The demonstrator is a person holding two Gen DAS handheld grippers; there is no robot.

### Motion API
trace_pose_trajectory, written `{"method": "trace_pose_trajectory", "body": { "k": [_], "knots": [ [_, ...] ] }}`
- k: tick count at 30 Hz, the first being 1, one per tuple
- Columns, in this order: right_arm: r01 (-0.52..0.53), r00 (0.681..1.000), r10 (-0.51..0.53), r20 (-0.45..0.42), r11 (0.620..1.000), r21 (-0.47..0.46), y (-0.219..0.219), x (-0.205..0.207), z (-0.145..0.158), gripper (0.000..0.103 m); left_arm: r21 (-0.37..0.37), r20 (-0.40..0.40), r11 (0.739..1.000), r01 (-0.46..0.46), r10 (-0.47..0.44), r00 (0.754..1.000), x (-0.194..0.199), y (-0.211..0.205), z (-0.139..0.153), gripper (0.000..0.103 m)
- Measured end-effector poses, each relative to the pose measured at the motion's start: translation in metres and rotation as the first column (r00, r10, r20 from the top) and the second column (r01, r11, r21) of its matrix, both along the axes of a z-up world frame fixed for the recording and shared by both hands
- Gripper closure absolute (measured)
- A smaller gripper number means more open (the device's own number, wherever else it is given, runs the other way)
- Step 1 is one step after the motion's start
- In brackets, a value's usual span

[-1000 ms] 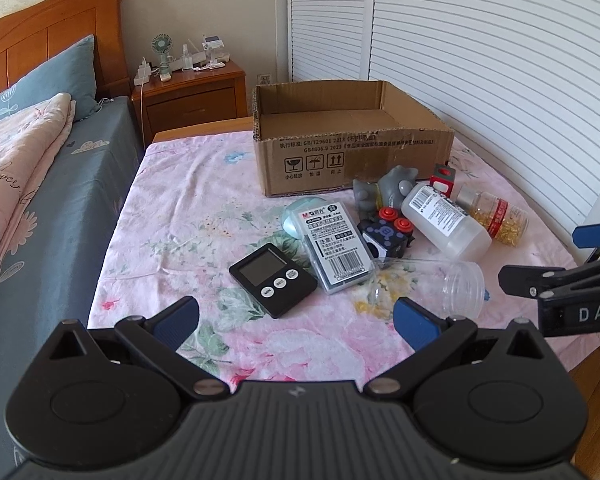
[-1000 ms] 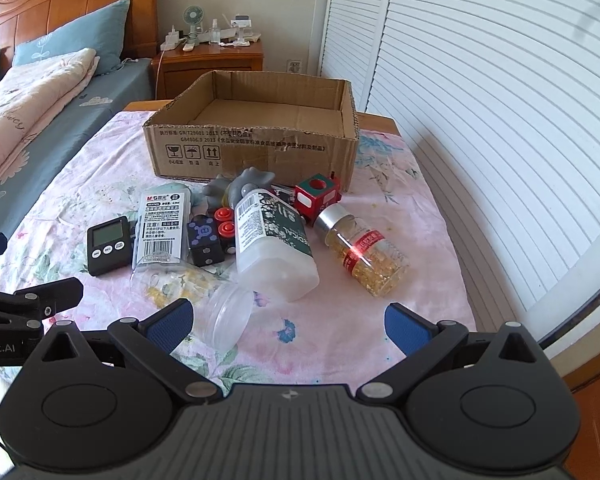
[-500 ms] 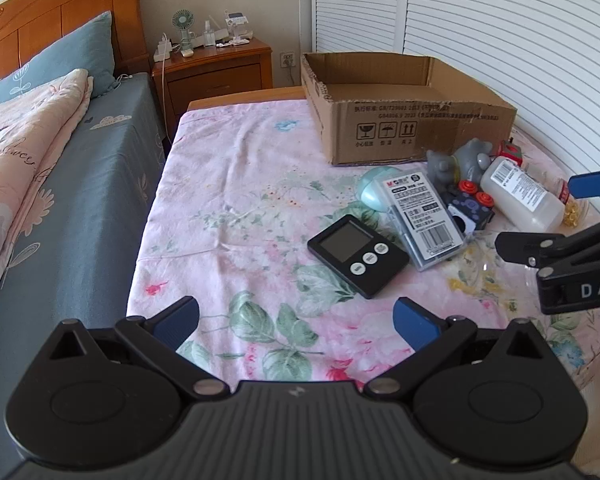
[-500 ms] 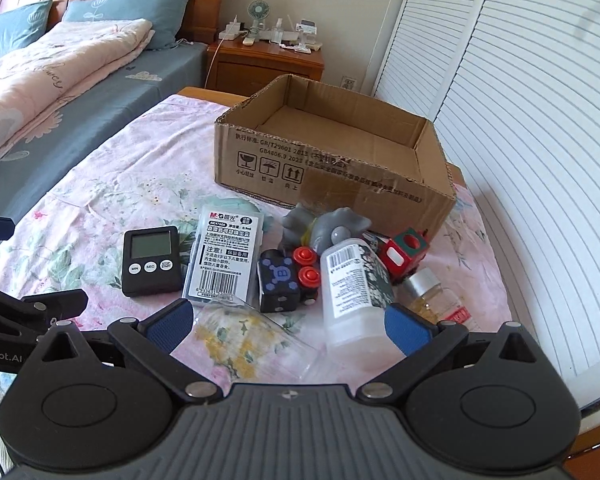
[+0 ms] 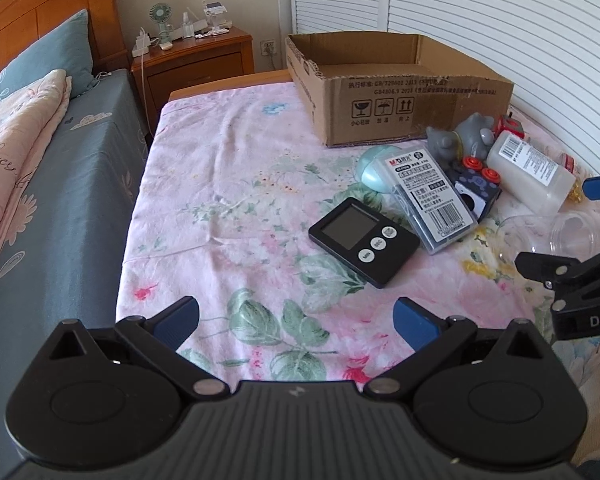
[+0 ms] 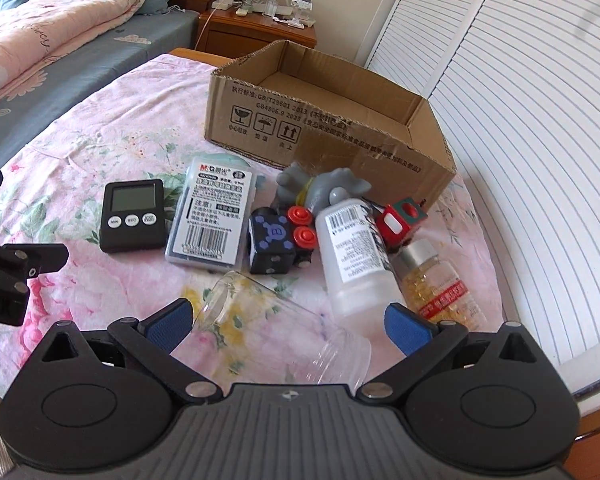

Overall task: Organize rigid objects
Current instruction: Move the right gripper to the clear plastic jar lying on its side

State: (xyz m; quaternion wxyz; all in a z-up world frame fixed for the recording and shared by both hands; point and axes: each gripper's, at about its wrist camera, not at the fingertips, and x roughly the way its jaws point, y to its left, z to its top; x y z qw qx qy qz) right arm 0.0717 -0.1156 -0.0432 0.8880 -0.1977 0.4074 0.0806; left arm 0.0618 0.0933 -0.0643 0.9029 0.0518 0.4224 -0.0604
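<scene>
An open cardboard box [image 6: 340, 128] stands at the back of the floral table; it also shows in the left wrist view [image 5: 412, 108]. In front of it lie a black timer [image 6: 134, 214], a grey plastic case [image 6: 212, 216], a black cube with red buttons [image 6: 278, 242], a grey elephant toy [image 6: 324, 188], a white bottle [image 6: 356, 256], a red cube [image 6: 402, 218], a pill bottle [image 6: 440, 288] and a clear cup [image 6: 284, 336] on its side. My right gripper [image 6: 288, 326] is open around the cup. My left gripper [image 5: 296, 318] is open and empty, short of the timer [image 5: 364, 240].
A bed [image 5: 28, 152] with a pink quilt runs along the left. A wooden nightstand [image 5: 192, 60] with a fan stands behind. White louvred doors [image 6: 520, 100] close off the right. A mint egg-shaped thing [image 5: 370, 168] lies under the case.
Both grippers moved forward and lower toward the table. The right gripper now has the clear cup between its open fingers. Nothing has been picked up.
</scene>
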Motion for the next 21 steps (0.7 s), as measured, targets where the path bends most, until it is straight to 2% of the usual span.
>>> {"method": "trace_pose_trajectory", "body": {
  "k": [5, 13, 17, 19, 21],
  "knots": [
    [0.055, 0.998, -0.055, -0.028, 0.999, 0.000, -0.023, -0.010, -0.005, 0.000, 0.021, -0.013, 0.996, 0.086, -0.086, 0.996, 0.008, -0.017, -0.007, 0.001],
    [0.139, 0.987, -0.131, -0.094, 0.986, 0.089, -0.062, -0.017, -0.014, 0.000, 0.048, -0.020, 0.977, 0.210, -0.209, 0.978, 0.019, -0.040, -0.020, 0.001],
    [0.148, 0.981, -0.124, -0.148, 0.975, 0.165, -0.078, -0.015, -0.022, 0.000, -0.003, -0.020, 0.976, 0.219, -0.219, 0.976, 0.025, -0.036, -0.023, 0.000],
    [0.153, 0.977, -0.118, -0.178, 0.968, 0.201, -0.084, -0.013, -0.028, 0.000, -0.062, -0.049, 0.978, 0.200, -0.203, 0.978, 0.030, -0.029, -0.025, 0.001],
    [0.159, 0.975, -0.119, -0.186, 0.963, 0.220, -0.087, -0.012, -0.031, 0.000, -0.058, -0.048, 0.978, 0.198, -0.201, 0.978, 0.033, -0.026, -0.026, 0.000]
  ]
}}
